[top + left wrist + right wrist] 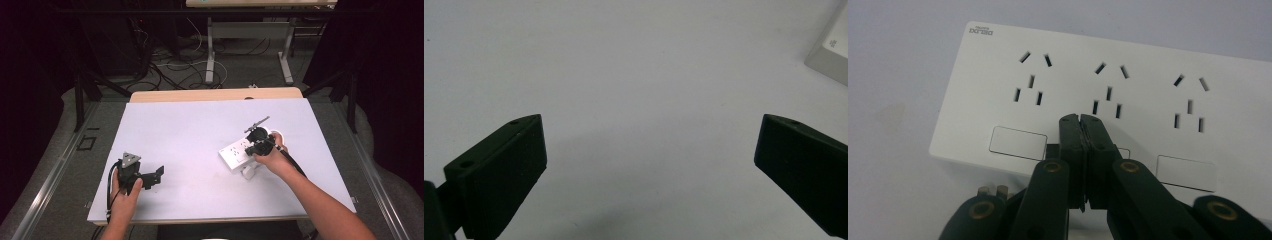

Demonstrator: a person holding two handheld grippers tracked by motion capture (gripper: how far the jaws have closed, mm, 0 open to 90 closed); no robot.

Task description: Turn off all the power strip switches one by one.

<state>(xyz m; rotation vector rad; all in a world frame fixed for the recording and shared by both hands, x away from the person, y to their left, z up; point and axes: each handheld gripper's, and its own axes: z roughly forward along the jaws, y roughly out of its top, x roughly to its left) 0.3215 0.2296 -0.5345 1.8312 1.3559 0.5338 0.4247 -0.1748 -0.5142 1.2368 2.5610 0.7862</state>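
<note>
Right gripper view puts your right gripper (pixel 1082 120) with its jaws pressed together and nothing between them, the tips resting on or just above the face of the white power strip (pixel 1128 65), right over the middle rocker switch, between the left switch (pixel 1018 142) and the right switch (pixel 1185 172). It looks as though you are pressing that middle switch; whether it has clicked over I cannot tell, since the jaws cover it. All three socket groups are empty, and no plug is to be seen, so any plugging-in is not yet begun.

From the high view, your right gripper (pixel 260 142) sits over the near edge of the power strip (pixel 235 152), which lies right of centre on the table. Your left gripper (pixel 159 172) hangs well apart from it, near the table's front left; its jaws stand wide and empty, and in the left gripper view (pixel 649 165) only a corner of the strip (pixel 831 50) shows at upper right.

The table (pixel 190 130) has a plain white matte top, bare apart from the strip. Beyond it the room is dark: grey floor, loose cables (pixel 170 67) and the legs of another table (pixel 211 55) behind.
</note>
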